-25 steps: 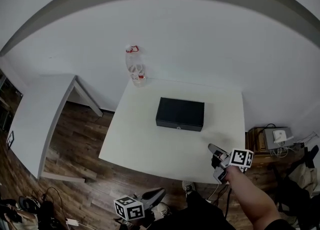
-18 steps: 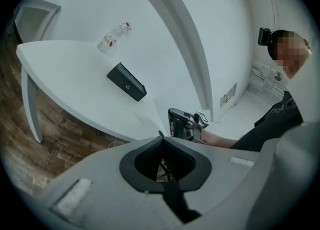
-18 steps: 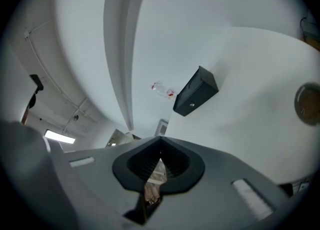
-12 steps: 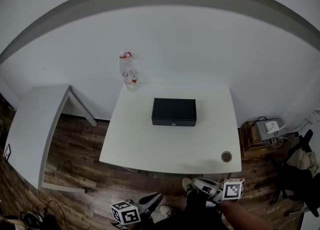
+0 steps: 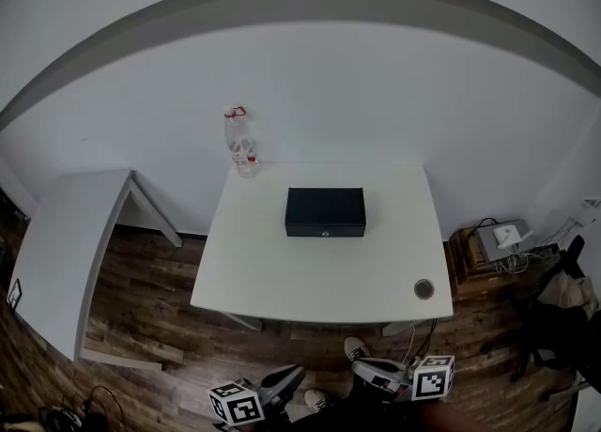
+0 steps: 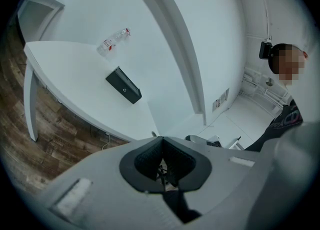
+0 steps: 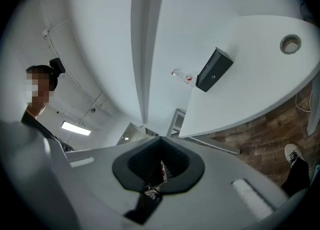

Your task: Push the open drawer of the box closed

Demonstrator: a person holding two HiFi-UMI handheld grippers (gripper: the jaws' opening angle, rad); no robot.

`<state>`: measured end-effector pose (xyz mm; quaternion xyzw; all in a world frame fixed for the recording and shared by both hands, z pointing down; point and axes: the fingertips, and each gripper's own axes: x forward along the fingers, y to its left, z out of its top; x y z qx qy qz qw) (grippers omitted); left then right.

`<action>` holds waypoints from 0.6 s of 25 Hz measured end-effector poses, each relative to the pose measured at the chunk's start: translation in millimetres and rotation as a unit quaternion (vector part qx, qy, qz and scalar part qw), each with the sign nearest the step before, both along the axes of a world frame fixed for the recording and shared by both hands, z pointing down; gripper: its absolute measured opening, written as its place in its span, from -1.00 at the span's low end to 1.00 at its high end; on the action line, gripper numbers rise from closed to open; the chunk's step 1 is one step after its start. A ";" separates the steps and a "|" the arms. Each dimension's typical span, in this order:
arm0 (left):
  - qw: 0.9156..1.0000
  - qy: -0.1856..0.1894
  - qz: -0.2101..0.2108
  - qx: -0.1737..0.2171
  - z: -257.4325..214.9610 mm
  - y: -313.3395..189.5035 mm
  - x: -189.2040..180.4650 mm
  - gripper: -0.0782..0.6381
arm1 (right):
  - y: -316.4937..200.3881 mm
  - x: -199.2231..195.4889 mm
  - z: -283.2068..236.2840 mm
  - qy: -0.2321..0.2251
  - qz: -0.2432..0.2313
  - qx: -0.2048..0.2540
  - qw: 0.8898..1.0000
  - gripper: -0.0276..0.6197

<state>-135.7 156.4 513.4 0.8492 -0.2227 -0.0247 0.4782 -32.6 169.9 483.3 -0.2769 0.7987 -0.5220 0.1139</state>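
A white desk [image 5: 282,280] stands against a plain white wall [image 5: 376,92] on a dark wooden floor [image 5: 141,299], with a second white desk [image 5: 56,252] off to its left. A clear plastic bottle [image 5: 241,144] with a red cap stands at the far left corner, and a round cable hole [image 5: 424,288] sits near the front right corner. Right of the desk is a low cabinet [image 5: 467,254] with a white device [image 5: 502,236] on top.

The black box [image 5: 325,207] lies nearer the far edge, about midway between the left and right edges. Its front face looks flush, with a small pale fitting in the middle (a lock or a knob, I cannot tell which).

The left gripper [image 5: 297,373] and the right gripper [image 5: 359,364] hang low over the floor, short of the front edge and well apart from the box. Each has its jaws brought together, tips meeting, with nothing between them and touching nothing.
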 end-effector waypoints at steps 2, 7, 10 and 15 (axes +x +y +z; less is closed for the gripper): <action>1.000 0.002 -0.010 0.004 -1.3 -2.3 -4.8 -0.78 | 2.4 -4.0 -0.6 0.002 -0.009 0.003 1.000 -0.91; 1.000 0.003 -0.018 0.003 -6.2 -1.9 -8.0 -0.78 | 4.8 -8.6 -1.3 0.003 -0.016 0.006 1.000 -0.91; 1.000 0.010 -0.021 0.001 -3.8 -0.9 -9.2 -0.78 | 6.0 -9.6 -2.6 0.005 -0.017 0.008 1.000 -0.91; 1.000 0.011 -0.027 -0.001 -6.8 -4.9 -10.5 -0.78 | 5.8 -9.7 -3.9 0.005 -0.017 0.011 1.000 -0.91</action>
